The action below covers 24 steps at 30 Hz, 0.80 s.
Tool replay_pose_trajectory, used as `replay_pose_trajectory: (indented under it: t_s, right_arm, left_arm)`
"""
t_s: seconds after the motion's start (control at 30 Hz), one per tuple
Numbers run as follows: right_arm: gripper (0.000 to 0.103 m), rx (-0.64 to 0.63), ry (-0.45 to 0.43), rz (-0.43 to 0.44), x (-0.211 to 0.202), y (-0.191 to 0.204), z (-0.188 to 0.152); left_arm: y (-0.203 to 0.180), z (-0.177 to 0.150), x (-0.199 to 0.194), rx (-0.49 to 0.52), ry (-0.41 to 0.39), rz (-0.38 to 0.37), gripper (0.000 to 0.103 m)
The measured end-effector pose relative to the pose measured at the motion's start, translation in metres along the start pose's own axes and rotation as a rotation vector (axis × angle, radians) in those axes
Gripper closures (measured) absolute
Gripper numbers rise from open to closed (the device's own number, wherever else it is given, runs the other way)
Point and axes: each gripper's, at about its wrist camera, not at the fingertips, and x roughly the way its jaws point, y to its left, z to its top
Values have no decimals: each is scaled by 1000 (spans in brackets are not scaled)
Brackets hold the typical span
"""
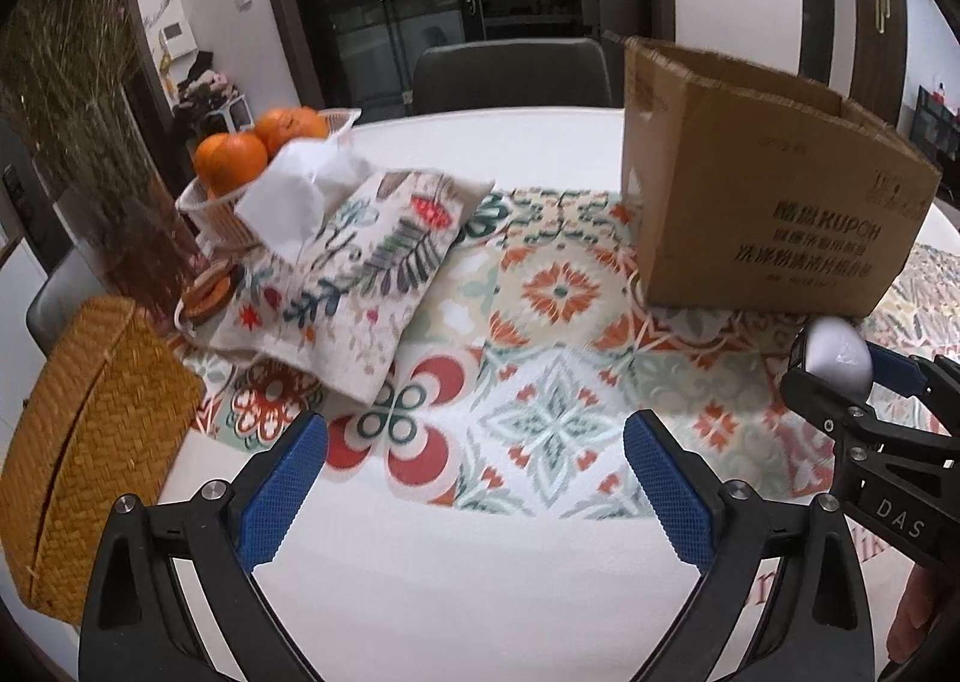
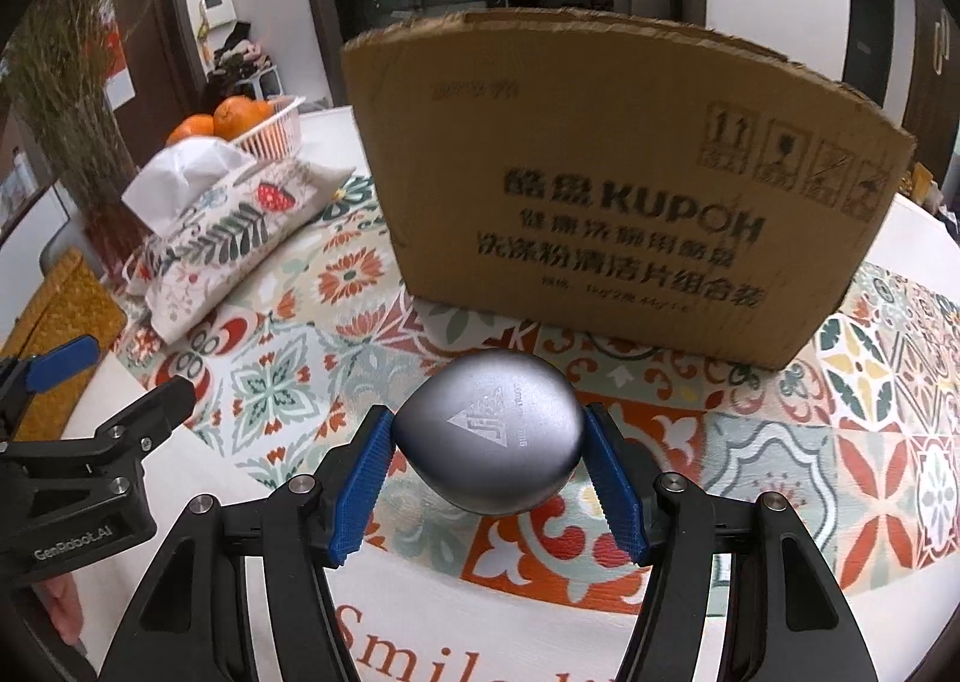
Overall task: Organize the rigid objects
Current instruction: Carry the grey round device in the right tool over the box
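Observation:
A smooth grey egg-shaped object [image 2: 492,433] with a small triangular logo sits between the blue pads of my right gripper [image 2: 489,463], which is shut on it just above the patterned cloth. The same object [image 1: 837,355] shows pale at the right edge of the left wrist view, held in the right gripper [image 1: 840,376]. An open brown cardboard box [image 2: 618,190] stands on the cloth right behind it; the box [image 1: 762,196] is at the far right for the left hand. My left gripper [image 1: 474,478] is open over the cloth with nothing between its fingers.
A floral tissue pouch [image 1: 354,262] lies left of the box, with a white basket of oranges [image 1: 258,153] behind it. A woven straw box [image 1: 78,442] sits at the table's left edge, a vase of dried stems [image 1: 90,129] beyond. A dark chair [image 1: 510,72] stands at the far side.

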Motion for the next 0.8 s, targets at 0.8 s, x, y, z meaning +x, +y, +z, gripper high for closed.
replay_pose_trajectory:
  t_s: [0.8]
  right_arm:
    - [39,38,-187,-79,-71,-35,45]
  left_arm:
    - [-37,62,-37,46,-170,-96,0]
